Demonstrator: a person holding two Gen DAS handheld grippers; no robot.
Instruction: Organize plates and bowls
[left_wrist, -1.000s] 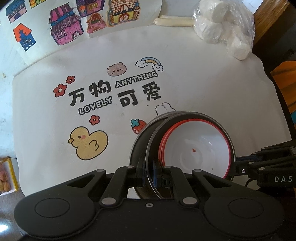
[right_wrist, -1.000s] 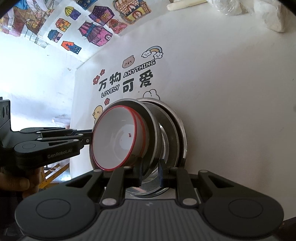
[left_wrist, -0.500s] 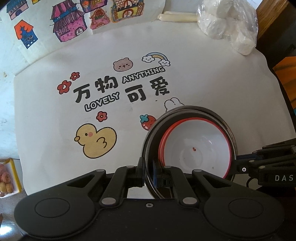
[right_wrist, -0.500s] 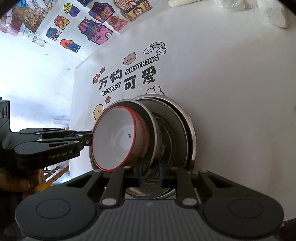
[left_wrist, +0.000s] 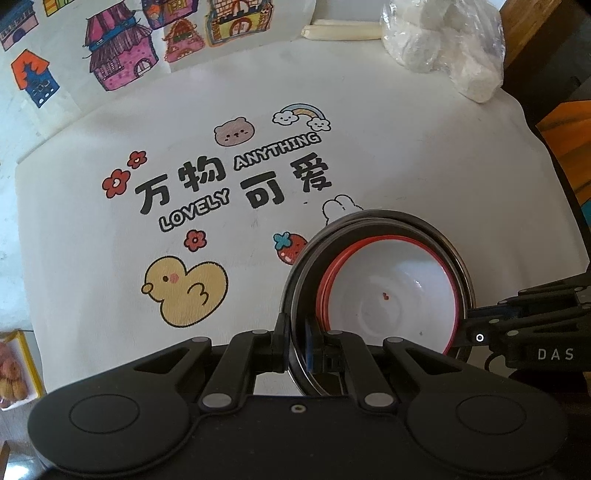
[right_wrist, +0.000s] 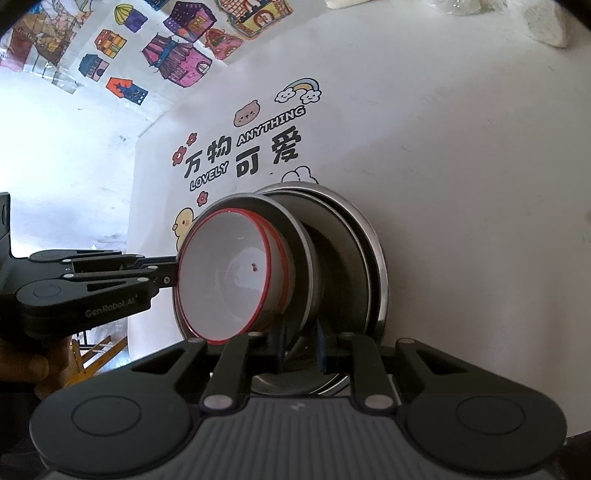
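Note:
A white bowl with a red rim (left_wrist: 388, 295) (right_wrist: 229, 273) is nested in a steel bowl (left_wrist: 295, 280) (right_wrist: 295, 236). Below them lies a stack of steel plates (right_wrist: 362, 251) on the white printed cloth (left_wrist: 406, 166). My left gripper (left_wrist: 297, 343) is shut on the steel bowl's rim; it also shows at the left in the right wrist view (right_wrist: 166, 277). My right gripper (right_wrist: 299, 343) is shut on the bowl rim at the opposite side; it shows at the right in the left wrist view (left_wrist: 465, 332). The bowls are held just over the plates, and contact is unclear.
A clear bag of white lumps (left_wrist: 450, 48) and a pale stick (left_wrist: 343, 31) lie at the table's far edge. Coloured house drawings (left_wrist: 122, 55) lie far left. A small packet of snacks (left_wrist: 14, 373) sits at the left edge. The table edge runs close at right.
Both grippers have carried the nested bowls to the right, over the steel plates. The bowls now sit lower and more centred on the plate stack.

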